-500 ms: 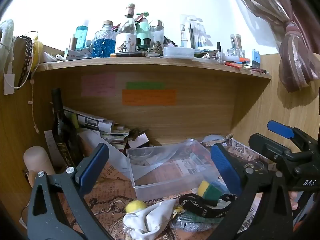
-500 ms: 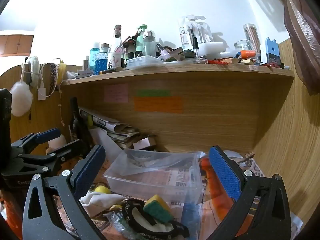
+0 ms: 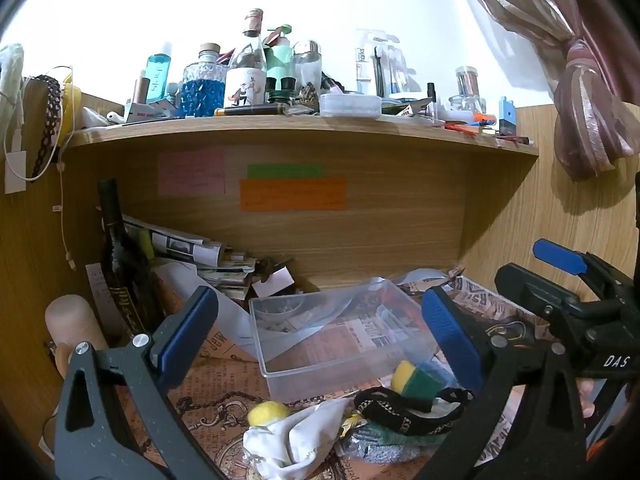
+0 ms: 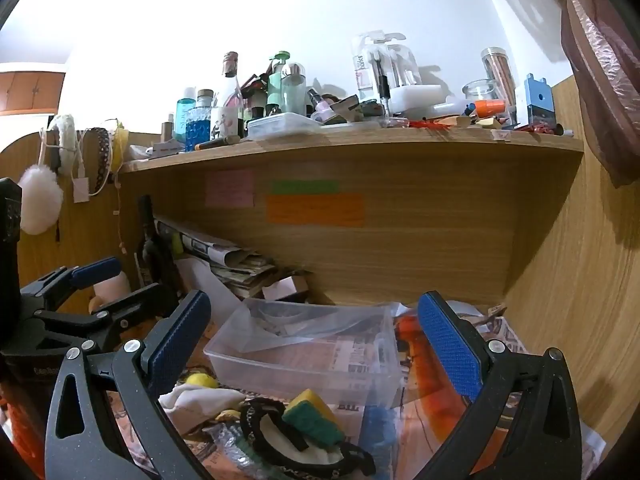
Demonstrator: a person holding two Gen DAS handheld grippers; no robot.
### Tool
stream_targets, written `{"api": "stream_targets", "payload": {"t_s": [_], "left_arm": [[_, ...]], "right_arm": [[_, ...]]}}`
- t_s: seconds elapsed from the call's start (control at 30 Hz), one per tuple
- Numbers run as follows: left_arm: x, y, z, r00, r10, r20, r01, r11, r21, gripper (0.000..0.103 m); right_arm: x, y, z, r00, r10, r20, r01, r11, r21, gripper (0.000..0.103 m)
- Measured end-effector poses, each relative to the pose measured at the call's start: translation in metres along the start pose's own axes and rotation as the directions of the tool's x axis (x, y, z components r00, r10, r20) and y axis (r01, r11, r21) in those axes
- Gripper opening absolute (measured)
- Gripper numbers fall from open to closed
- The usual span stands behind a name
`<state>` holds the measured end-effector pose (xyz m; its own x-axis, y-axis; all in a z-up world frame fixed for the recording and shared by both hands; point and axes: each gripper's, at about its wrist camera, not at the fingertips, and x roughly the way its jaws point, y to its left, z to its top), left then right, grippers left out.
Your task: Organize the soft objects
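A clear plastic bin (image 3: 304,364) stands on the newspaper-covered desk, also in the right wrist view (image 4: 256,364). In front of it lies a pile of soft things: a yellow-green sponge (image 3: 414,378) (image 4: 312,414), a white cloth (image 3: 296,436) (image 4: 200,398), a small yellow ball (image 3: 266,414) (image 4: 200,381), a black strap (image 3: 404,414) (image 4: 260,428) and a grey-green scrubber (image 3: 380,446). My left gripper (image 3: 320,332) is open and empty above the pile. My right gripper (image 4: 316,340) is open and empty, to the right of the left one.
A dark wine bottle (image 3: 120,264) and stacked newspapers (image 3: 188,248) stand at the back left. A shelf (image 3: 304,128) overhead carries several bottles and jars. A wooden wall (image 4: 580,280) closes the right side. A pink cylinder (image 3: 72,320) stands at left.
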<state>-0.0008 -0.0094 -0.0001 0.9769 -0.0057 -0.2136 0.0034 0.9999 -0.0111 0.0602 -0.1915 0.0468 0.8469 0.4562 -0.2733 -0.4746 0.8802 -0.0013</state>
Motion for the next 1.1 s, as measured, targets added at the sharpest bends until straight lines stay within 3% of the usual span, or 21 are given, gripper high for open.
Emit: {"api": "stream_targets", "payload": {"t_s": [1.1], "left_arm": [[0.0065, 0.0063, -0.0004, 1.000, -0.021, -0.019, 0.021, 1.000, -0.024, 0.103]], "right_arm": [[0.0018, -0.0009, -0.0009, 1.000, 0.005, -0.009, -0.005, 1.000, 0.008, 0.103]]}}
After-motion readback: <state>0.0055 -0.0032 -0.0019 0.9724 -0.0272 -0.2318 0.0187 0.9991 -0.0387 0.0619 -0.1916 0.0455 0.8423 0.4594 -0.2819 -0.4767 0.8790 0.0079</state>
